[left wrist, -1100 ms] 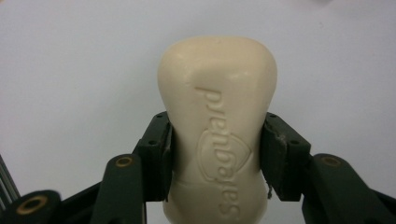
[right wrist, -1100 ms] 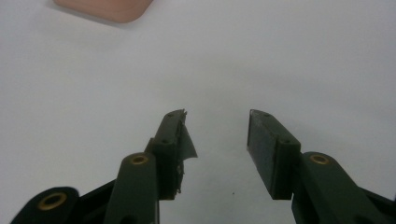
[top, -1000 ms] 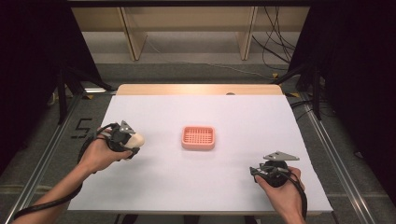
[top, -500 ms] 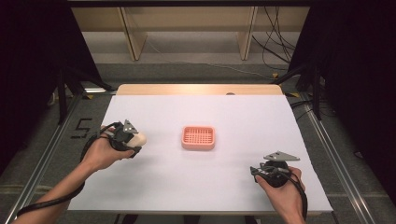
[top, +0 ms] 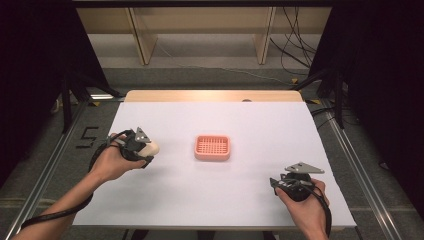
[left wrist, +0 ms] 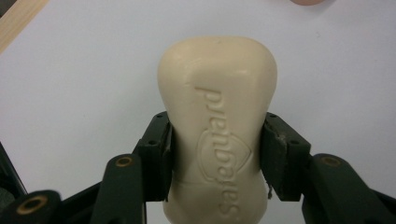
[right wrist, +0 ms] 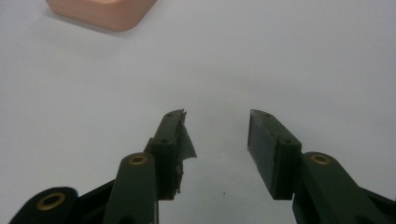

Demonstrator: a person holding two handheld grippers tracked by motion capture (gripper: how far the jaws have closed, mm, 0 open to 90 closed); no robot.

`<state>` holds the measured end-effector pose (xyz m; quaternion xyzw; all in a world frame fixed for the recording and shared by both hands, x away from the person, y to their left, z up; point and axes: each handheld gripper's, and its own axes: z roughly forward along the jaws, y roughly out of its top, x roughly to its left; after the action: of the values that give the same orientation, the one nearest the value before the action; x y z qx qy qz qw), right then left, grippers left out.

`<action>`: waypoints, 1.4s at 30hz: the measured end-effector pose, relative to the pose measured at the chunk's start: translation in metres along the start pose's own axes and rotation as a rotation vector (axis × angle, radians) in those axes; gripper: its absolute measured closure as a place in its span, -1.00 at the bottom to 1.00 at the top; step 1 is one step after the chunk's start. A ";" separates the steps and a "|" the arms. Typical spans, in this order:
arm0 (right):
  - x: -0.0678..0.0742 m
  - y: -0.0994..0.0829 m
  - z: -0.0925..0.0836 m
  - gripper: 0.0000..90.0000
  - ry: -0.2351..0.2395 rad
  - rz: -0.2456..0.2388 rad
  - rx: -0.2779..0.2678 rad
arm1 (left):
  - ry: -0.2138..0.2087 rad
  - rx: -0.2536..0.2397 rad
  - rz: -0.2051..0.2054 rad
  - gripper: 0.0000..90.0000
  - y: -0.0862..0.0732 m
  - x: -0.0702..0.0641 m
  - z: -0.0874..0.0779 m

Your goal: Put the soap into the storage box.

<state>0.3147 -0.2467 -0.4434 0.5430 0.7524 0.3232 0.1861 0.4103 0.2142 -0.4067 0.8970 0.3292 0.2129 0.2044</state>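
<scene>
The left gripper (top: pixel 145 148) clamps the soap (left wrist: pixel 217 121) lengthwise along its jaws — the dish (top: pixel 212 147) lies to its right, nearer it than the empty, wide-open right gripper (top: pixel 281 183).

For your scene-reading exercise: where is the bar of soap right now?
The soap is clamped in the left claw, at the table's left side in the high view, left of the pink dish and apart from it.
</scene>
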 end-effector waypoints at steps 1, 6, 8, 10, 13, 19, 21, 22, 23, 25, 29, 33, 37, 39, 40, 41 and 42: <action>-0.002 0.000 0.000 0.26 0.001 -0.026 -0.004 | -0.003 -0.007 0.002 0.10 0.000 0.000 0.001; -0.004 -0.001 -0.001 0.26 -0.005 -0.031 -0.012 | 0.001 -0.003 0.014 0.10 0.004 -0.002 0.002; -0.004 -0.002 0.000 0.26 0.000 -0.029 -0.025 | -0.002 -0.004 0.019 0.10 0.005 -0.003 0.003; -0.004 -0.002 -0.001 0.26 -0.006 -0.030 -0.016 | -0.013 0.002 -0.001 0.10 0.007 -0.005 0.004; -0.005 -0.002 -0.002 0.26 -0.007 -0.026 -0.028 | -0.011 -0.008 0.008 0.10 0.010 -0.007 0.005; -0.004 -0.004 -0.004 0.26 -0.019 -0.012 -0.017 | -0.022 -0.014 0.033 0.10 0.018 -0.011 0.007; -0.005 -0.004 -0.004 0.26 -0.017 -0.015 -0.020 | -0.027 -0.022 0.038 0.10 0.021 -0.012 0.009; -0.003 -0.004 -0.005 0.26 -0.022 0.002 -0.018 | -0.024 -0.017 0.051 0.10 0.022 -0.013 0.009; -0.005 -0.004 -0.006 0.26 -0.036 -0.018 -0.021 | -0.028 -0.016 0.057 0.10 0.023 -0.013 0.009; -0.004 -0.005 -0.005 0.26 -0.022 -0.007 -0.018 | -0.031 -0.020 0.066 0.10 0.025 -0.015 0.011; -0.004 -0.005 -0.005 0.26 -0.024 -0.007 -0.020 | -0.031 -0.023 0.084 0.10 0.029 -0.016 0.011; -0.005 -0.005 -0.005 0.26 -0.026 -0.009 -0.022 | -0.034 -0.032 0.083 0.10 0.032 -0.018 0.013; -0.005 -0.005 -0.007 0.26 -0.030 -0.015 -0.028 | -0.039 -0.028 0.098 0.10 0.037 -0.021 0.013; -0.005 -0.005 -0.007 0.26 -0.032 -0.014 -0.029 | -0.040 -0.039 0.091 0.10 0.039 -0.023 0.014; -0.005 -0.005 -0.007 0.26 -0.029 -0.011 -0.029 | -0.039 -0.025 0.114 0.10 0.040 -0.022 0.013; -0.005 -0.005 -0.006 0.26 -0.020 -0.005 -0.036 | -0.043 -0.040 0.096 0.10 0.041 -0.024 0.014; -0.005 -0.005 -0.006 0.26 -0.024 -0.006 -0.036 | -0.040 -0.029 0.119 0.10 0.043 -0.023 0.013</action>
<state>0.3089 -0.2538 -0.4433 0.5410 0.7457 0.3297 0.2062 0.4223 0.1654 -0.4016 0.9159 0.2683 0.2116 0.2108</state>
